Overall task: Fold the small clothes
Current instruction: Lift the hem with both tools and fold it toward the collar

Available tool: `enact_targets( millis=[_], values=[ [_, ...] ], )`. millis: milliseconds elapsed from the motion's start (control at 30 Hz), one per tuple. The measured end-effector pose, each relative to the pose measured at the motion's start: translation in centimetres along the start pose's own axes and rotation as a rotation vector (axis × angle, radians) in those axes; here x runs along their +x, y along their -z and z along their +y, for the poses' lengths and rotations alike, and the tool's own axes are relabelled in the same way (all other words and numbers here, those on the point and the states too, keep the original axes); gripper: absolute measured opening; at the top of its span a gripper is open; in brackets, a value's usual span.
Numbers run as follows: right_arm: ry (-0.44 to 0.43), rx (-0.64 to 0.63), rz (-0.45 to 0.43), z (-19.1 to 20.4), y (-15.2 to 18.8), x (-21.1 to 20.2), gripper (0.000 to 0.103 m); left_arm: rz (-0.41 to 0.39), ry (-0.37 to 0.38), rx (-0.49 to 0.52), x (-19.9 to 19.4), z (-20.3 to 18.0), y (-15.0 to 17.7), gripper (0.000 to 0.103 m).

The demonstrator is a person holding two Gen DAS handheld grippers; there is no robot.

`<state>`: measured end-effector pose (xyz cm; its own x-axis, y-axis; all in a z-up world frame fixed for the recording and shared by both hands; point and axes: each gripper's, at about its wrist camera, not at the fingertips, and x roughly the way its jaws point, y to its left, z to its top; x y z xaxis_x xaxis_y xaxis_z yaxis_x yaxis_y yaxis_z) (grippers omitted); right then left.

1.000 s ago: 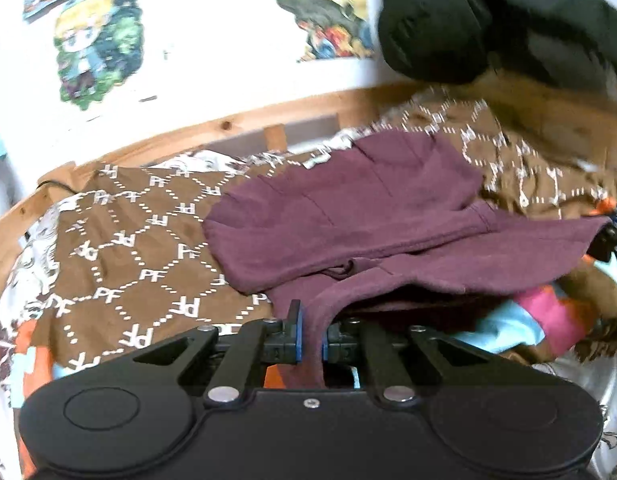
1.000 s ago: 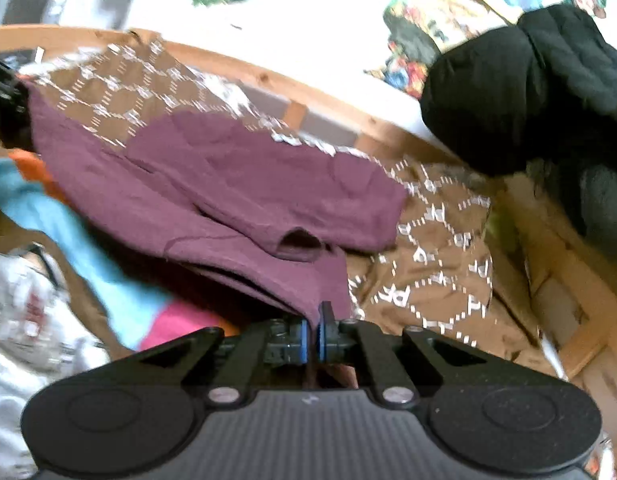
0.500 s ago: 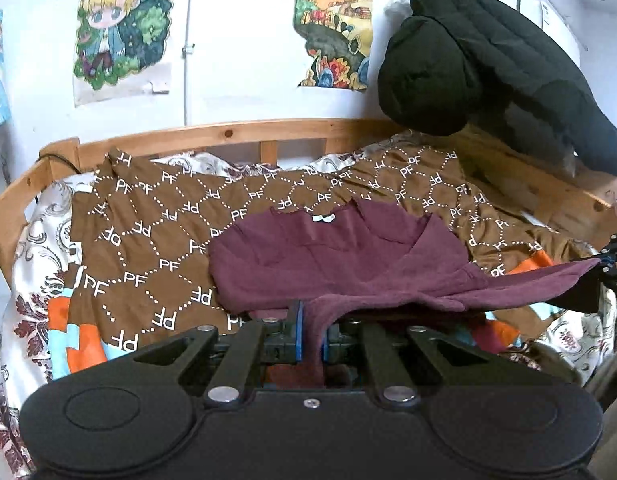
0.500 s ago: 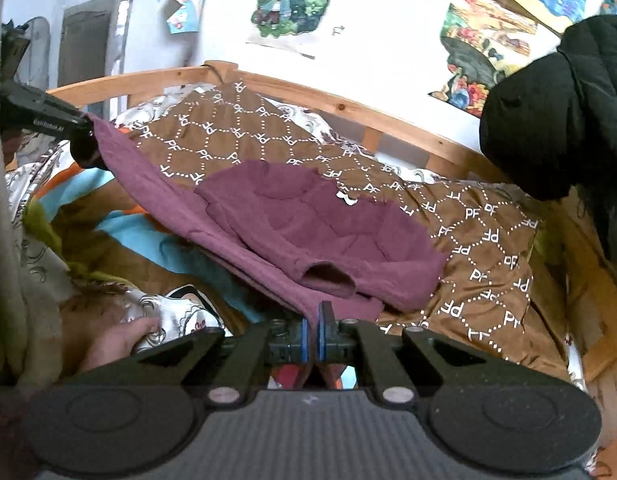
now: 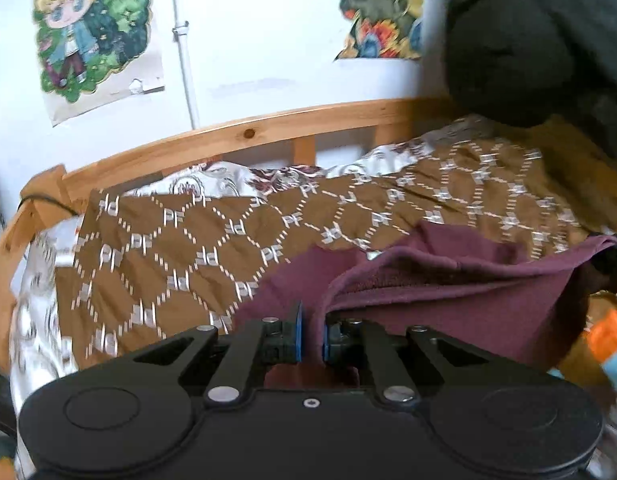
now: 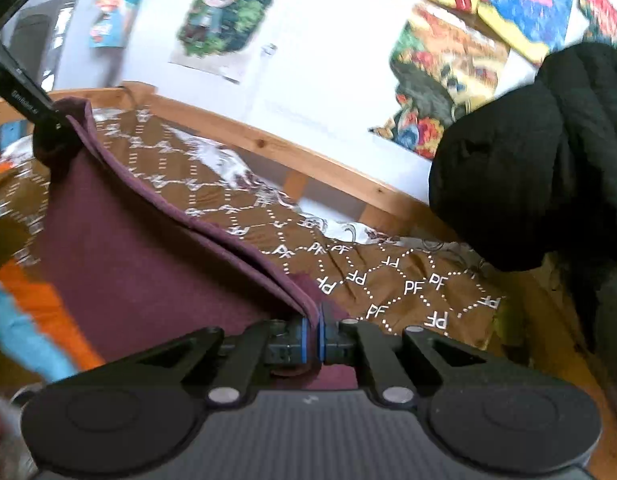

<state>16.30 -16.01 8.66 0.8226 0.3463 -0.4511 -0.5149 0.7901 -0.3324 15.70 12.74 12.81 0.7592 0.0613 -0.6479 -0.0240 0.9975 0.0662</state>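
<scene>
The maroon garment (image 5: 448, 292) hangs stretched between the two tools above the bed, over the brown patterned blanket (image 5: 180, 248), with its hemmed edge (image 6: 196, 224) pulled into a nearly straight line from one grip to the other. It looks like a soft, fairly thick knit: light, limp, and not slippery, so it should sag and bunch wherever it is not held, and it carries no risk of breaking. The left tool (image 5: 311, 334) is closed on a bunched corner of the cloth, fabric squeezed between its blue pads (image 5: 298, 332). The right tool (image 6: 313, 334) is likewise clamped on the opposite corner, right at the hem. Corners along the hem seem the sensible places to hold, since tension between them keeps the edge flat and lets the body drape evenly; a grip in the middle would likely let both sides droop and crease. Beyond the blanket runs the wooden bed rail (image 5: 268, 132), with a black padded jacket (image 6: 540, 152) heaped at its right end and posters (image 5: 92, 36) on the white wall behind.
</scene>
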Motion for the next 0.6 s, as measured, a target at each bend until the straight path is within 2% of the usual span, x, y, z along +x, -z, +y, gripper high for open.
enact_targets(
  millis=[167, 367, 500, 567, 600],
  values=[
    [-0.015, 0.036, 0.056, -2.4, -1.0, 8.2, 0.006, 0.036, -0.021, -0.019, 8.2, 1.0, -2.8, 0.01],
    [-0.044, 0.052, 0.154, -2.4, 0.1, 16.6, 0.006, 0.101, -0.008, -0.073, 16.4, 2.0, -3.2, 0.01],
    [-0.054, 0.073, 0.186, -2.6, 1.3, 20.4, 0.007, 0.141, -0.007, -0.072, 20.1, 2.3, -2.8, 0.01],
    [-0.075, 0.101, 0.191, -2.9, 2.0, 21.7, 0.012, 0.163, -0.01, -0.067, 21.5, 2.5, -2.1, 0.011],
    [-0.08, 0.11, 0.197, -3.0, 2.3, 22.4, 0.018, 0.174, -0.009, -0.069, 22.2, 2.7, -1.8, 0.011]
  ],
)
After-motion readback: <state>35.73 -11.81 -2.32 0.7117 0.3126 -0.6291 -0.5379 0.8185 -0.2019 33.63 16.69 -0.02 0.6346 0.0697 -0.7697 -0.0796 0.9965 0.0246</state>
